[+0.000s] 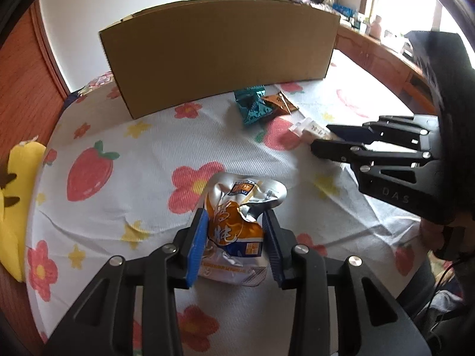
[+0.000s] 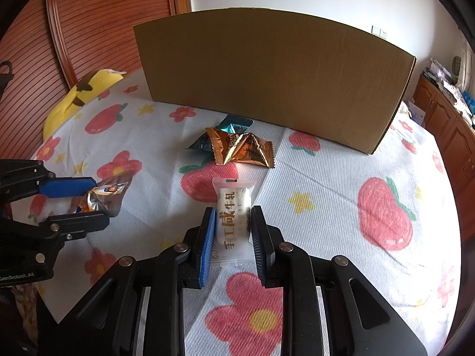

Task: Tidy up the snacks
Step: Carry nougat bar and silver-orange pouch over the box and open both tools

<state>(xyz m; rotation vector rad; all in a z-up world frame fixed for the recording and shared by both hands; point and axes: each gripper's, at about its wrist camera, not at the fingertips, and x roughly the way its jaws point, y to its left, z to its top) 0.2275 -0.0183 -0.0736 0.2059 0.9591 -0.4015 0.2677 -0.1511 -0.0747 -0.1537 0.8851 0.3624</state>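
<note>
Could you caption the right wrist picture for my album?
Right gripper clamps a white nougat packet on a flowered cloth, before a cardboard box.

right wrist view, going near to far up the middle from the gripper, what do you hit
right gripper → white candy packet clamped between its pads → orange wrapper → cardboard box. The teal wrapper is half hidden behind the orange one, so it is left out.

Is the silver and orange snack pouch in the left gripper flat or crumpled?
Crumpled. The silver and orange pouch is creased and buckled between the left gripper's blue pads, its top bent over.
</note>
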